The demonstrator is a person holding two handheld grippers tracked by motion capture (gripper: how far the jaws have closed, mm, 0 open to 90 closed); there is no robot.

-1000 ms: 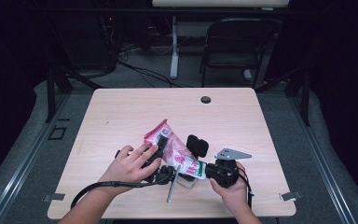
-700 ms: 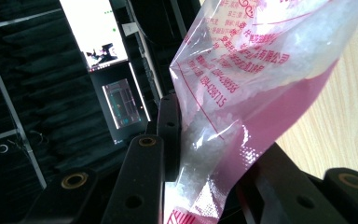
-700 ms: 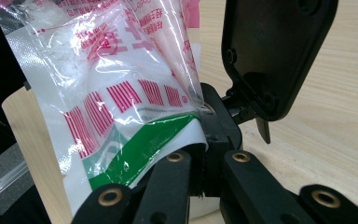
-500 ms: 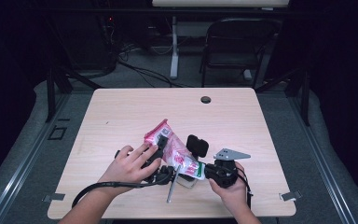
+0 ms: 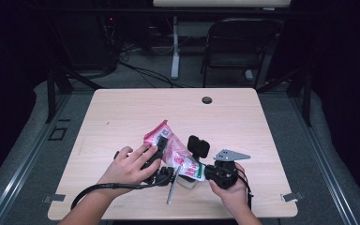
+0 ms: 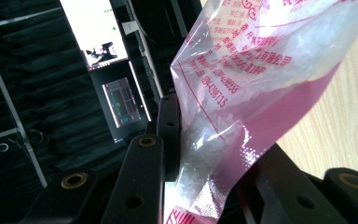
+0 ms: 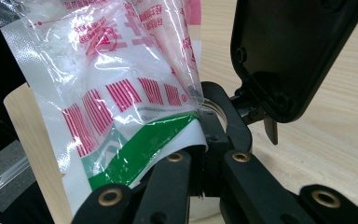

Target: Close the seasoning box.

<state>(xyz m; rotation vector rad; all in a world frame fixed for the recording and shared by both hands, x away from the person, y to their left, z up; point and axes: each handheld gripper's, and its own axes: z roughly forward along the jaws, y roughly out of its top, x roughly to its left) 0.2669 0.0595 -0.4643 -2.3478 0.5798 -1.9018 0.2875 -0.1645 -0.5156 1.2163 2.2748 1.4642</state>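
Pink-and-white crinkly plastic pouch of white granules (image 5: 171, 149) sits low centre of the high view, held up off the pale wooden table (image 5: 122, 112) btwn both tools. Left gripper (image 6: 200, 163) pinches its pink end; right gripper (image 7: 200, 163) is clamped tight on the green-printed corner. Judged best: keep both grips firm, pull apart slowly w/ steady tension so the film doesn't slip or spill.
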